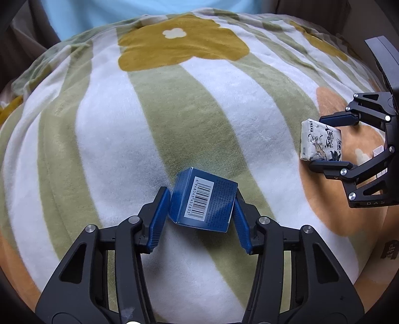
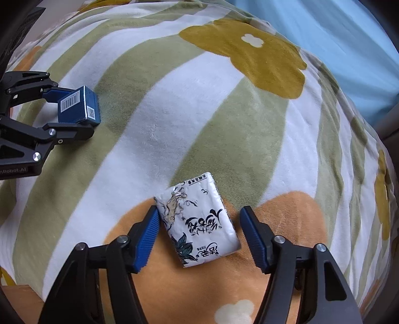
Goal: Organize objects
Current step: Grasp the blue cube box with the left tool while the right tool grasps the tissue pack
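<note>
A small dark-blue box (image 1: 204,202) with a white barcode label lies tilted on the flowered blanket (image 1: 174,112). My left gripper (image 1: 200,197) is shut on it, a blue pad pressed to each side; the right wrist view shows the same box (image 2: 77,107) in the left gripper (image 2: 79,112) at far left. A white tissue pack (image 2: 197,224) with ink drawings lies flat on an orange patch between the fingers of my right gripper (image 2: 199,209). Its left pad touches the pack, while a gap shows at the right pad. The pack (image 1: 321,142) and right gripper (image 1: 316,142) sit at the left wrist view's right edge.
The soft blanket (image 2: 224,112) has green and white stripes with mustard and orange flowers and covers the whole surface. Light-blue fabric (image 1: 149,10) lies beyond its far edge, also at upper right (image 2: 336,49). Wide bare blanket separates the two grippers.
</note>
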`<state>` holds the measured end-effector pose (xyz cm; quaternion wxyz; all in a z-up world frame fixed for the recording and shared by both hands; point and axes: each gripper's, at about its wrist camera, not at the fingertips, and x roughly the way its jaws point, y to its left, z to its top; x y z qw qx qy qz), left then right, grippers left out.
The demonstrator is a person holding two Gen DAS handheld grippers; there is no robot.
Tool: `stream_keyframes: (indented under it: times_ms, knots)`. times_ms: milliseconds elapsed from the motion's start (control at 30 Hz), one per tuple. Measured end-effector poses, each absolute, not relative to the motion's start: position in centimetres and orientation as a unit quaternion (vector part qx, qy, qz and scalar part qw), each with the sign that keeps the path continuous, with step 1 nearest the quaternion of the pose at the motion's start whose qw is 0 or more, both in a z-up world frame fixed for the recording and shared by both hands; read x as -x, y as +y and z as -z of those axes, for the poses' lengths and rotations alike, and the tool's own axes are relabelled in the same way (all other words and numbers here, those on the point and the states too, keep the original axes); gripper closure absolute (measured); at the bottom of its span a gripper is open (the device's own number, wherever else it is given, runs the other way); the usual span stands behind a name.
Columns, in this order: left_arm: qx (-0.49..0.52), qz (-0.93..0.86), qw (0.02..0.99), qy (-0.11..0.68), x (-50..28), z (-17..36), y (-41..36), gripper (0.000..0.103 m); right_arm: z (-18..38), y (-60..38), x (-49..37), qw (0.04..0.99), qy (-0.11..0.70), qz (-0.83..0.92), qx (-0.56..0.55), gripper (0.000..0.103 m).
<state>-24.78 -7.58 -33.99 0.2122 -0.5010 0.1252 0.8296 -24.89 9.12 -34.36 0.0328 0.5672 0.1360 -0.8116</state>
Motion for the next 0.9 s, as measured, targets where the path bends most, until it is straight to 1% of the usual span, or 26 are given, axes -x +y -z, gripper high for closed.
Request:
stream_keyframes:
  times_ms: [33,67,200,533,900]
  knots:
    - [0.501,-0.83,0.213,0.126,24.8,34.0,-7.6,0.058,34.4,9.0,24.9,0.034,0.137,0.812,-0.567,0.048]
    - [0.5,-0.83,0.213,0.129,24.7,33.9,-7.6,0.058,34.4,9.0,24.8,0.036,0.138,0.812,-0.566,0.049]
    - [0.498,-0.83,0.211,0.136,24.6,33.8,-7.4,0.059,34.4,8.8,24.7,0.036,0.143,0.813,-0.563,0.05]
    - [0.501,-0.83,0.211,0.125,23.8,33.1,-7.3,0.059,33.4,8.9,24.7,0.044,0.147,0.818,-0.554,0.051]
    - [0.482,-0.845,0.206,0.108,21.9,29.0,-7.2,0.059,30.4,9.0,23.6,0.048,0.14,0.83,-0.538,0.051]
